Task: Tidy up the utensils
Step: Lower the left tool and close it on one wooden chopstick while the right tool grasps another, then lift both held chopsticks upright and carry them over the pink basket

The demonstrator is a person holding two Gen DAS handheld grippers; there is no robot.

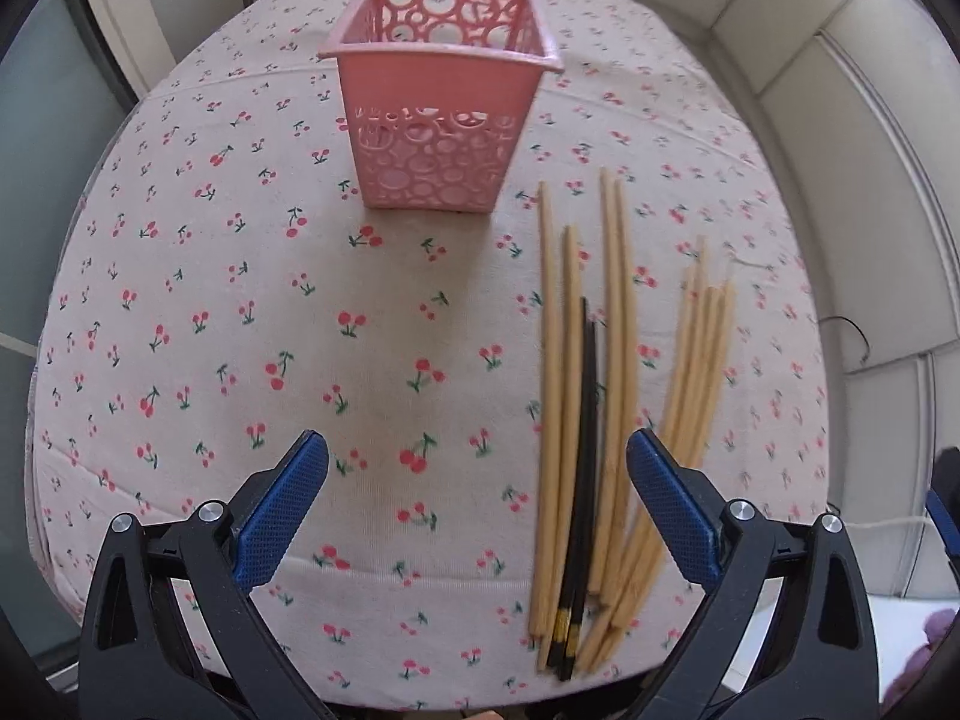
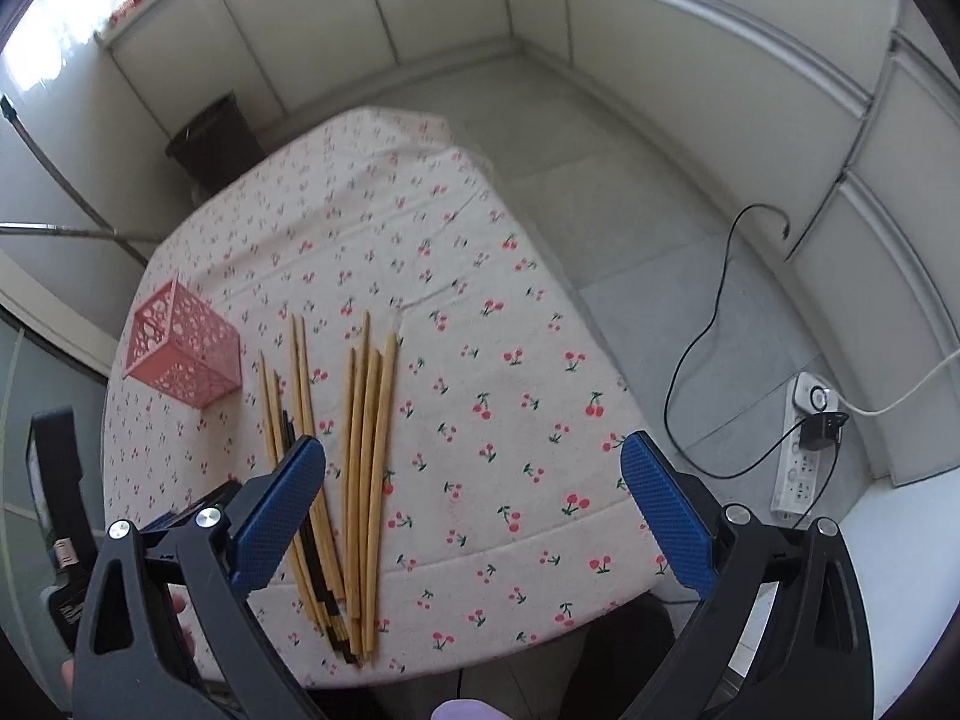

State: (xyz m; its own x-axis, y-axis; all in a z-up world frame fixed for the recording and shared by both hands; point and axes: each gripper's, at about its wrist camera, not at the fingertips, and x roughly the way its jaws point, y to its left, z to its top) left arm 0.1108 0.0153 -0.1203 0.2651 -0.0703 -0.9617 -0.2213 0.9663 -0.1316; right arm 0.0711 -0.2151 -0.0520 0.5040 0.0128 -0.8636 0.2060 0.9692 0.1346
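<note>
A pink perforated basket (image 1: pixel 441 111) stands upright on the cherry-print tablecloth (image 1: pixel 240 312), far centre in the left wrist view and at the left in the right wrist view (image 2: pixel 183 360). Several wooden chopsticks (image 1: pixel 618 360) and a black pair (image 1: pixel 585 450) lie in a loose bundle right of the basket, their butt ends at the near table edge; they also show in the right wrist view (image 2: pixel 360 450). My left gripper (image 1: pixel 477 474) is open and empty above the cloth, left of the bundle. My right gripper (image 2: pixel 474 480) is open and empty, right of the bundle.
A dark bin (image 2: pixel 216 144) stands on the floor beyond the table's far end. A power strip (image 2: pixel 804 450) with a plugged adapter and a black cable (image 2: pixel 702 348) lies on the floor to the right. White panelled walls surround the area.
</note>
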